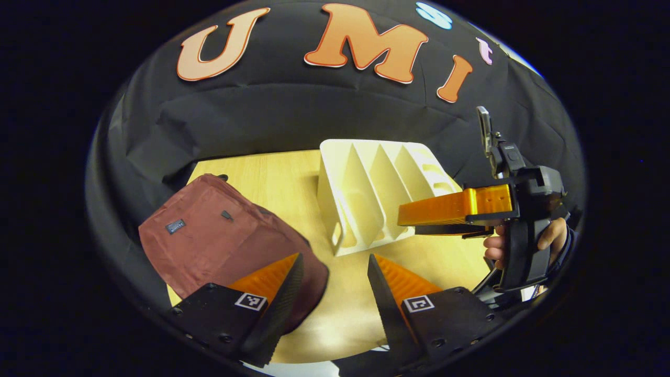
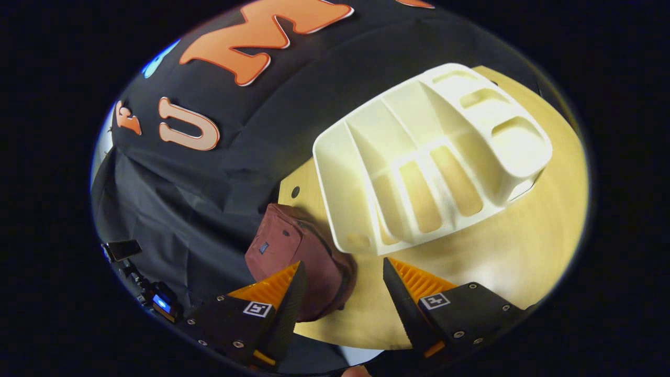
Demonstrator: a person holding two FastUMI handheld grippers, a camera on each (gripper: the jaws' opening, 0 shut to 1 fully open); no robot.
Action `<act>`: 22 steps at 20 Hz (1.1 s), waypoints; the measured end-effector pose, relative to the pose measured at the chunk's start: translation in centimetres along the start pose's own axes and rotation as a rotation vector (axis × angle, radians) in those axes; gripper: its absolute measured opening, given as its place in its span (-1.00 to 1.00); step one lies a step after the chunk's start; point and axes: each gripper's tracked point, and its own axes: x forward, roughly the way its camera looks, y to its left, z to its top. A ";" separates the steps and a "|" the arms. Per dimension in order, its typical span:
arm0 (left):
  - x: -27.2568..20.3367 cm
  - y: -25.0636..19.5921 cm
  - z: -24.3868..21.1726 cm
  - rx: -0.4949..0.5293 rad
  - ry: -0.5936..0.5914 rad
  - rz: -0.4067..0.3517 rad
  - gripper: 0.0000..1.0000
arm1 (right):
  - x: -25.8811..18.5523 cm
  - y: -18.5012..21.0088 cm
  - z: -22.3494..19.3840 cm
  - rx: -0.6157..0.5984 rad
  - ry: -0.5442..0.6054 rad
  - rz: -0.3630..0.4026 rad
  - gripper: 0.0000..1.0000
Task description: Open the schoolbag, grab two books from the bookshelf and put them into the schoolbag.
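The maroon schoolbag (image 1: pixel 220 235) lies on the left of the wooden table (image 1: pixel 272 178), and no opening shows on the side facing me. To its right stands the white bookshelf (image 1: pixel 377 193), with nothing between the dividers I can see. My left gripper (image 1: pixel 335 267) is open above the table between bag and shelf, its left finger over the bag's edge. A hand (image 1: pixel 549 235) holds my right gripper (image 1: pixel 413 220) level in front of the shelf's right end. In the right gripper view, that gripper (image 2: pixel 343 272) is open and holds nothing, just short of the shelf (image 2: pixel 434 157) and beside the bag (image 2: pixel 293 251).
Black cloth walls close in the table's back and left side. Bare tabletop (image 2: pixel 523 251) lies to the right of the shelf and in front of it. A dark device with a blue light (image 2: pixel 159 301) sits low at the left in the right gripper view.
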 end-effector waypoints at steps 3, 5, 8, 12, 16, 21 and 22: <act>0.6 -3.6 1.5 0.002 -0.060 0.036 0.93 | -3.4 -2.3 2.5 -0.086 -0.064 -0.005 0.75; 0.2 -5.9 3.0 0.015 -0.107 0.063 0.93 | -5.1 -3.3 4.2 -0.152 -0.110 -0.011 0.78; -1.3 -8.6 5.6 0.046 -0.225 0.124 0.95 | -9.1 -4.4 6.9 -0.248 -0.217 -0.021 0.82; -4.8 -11.0 7.5 0.081 -0.380 0.183 0.96 | -13.7 -4.6 9.7 -0.371 -0.352 -0.035 0.92; -7.0 -11.3 6.6 0.048 -0.517 0.234 0.96 | -18.8 -4.8 12.3 -0.492 -0.525 -0.053 0.92; -5.6 -9.2 6.4 -0.052 -0.597 0.279 0.96 | -22.2 -6.4 13.3 -0.554 -0.622 -0.090 0.92; -5.4 -9.1 6.6 -0.060 -0.611 0.291 0.95 | -22.3 -6.6 13.8 -0.559 -0.641 -0.099 0.92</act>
